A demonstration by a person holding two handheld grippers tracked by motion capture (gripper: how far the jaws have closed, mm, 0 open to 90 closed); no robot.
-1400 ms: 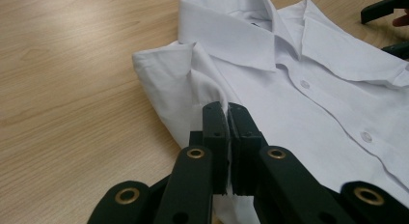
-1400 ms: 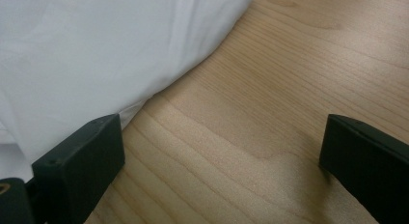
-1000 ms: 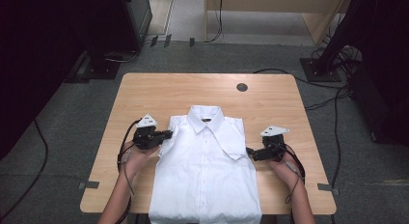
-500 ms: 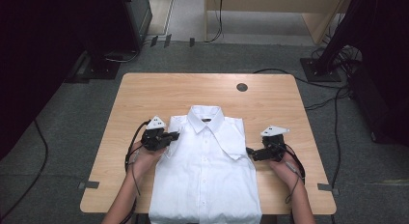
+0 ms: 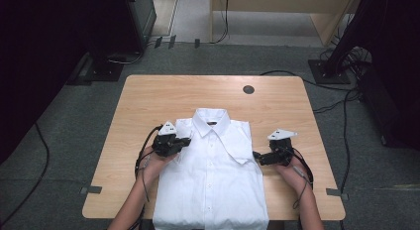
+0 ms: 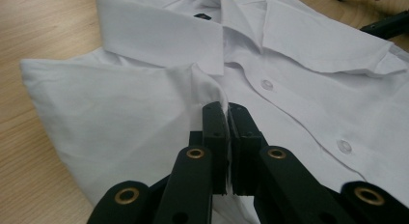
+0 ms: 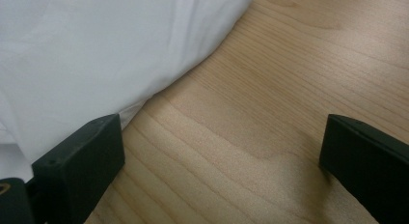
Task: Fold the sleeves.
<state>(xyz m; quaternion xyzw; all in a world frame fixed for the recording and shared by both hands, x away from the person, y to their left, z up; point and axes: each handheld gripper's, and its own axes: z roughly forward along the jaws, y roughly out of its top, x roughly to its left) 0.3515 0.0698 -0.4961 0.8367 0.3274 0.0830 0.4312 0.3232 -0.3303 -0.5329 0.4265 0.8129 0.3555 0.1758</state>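
A white button-up shirt (image 5: 213, 180) lies folded, collar away from me, on the wooden table (image 5: 148, 106). My left gripper (image 5: 187, 141) rests on the shirt's left shoulder, just beside the collar. In the left gripper view its jaws (image 6: 226, 108) are shut, with a thin fold of the shirt (image 6: 144, 89) pinched between them. My right gripper (image 5: 257, 157) lies at the shirt's right edge, pointing toward it. In the right gripper view it (image 7: 222, 137) stands open over bare wood, its left finger (image 7: 82, 156) touching the edge of the shirt (image 7: 96, 40).
A round dark cable hole (image 5: 248, 89) sits near the table's far edge. Bare wood runs along the far side and both sides of the shirt. Cables (image 5: 341, 106) trail over the grey floor; dark equipment (image 5: 119, 36) and a wooden desk (image 5: 277, 12) stand beyond.
My left gripper has slid to the right, from the shirt's left edge onto its shoulder by the collar. The right gripper has stayed where it was.
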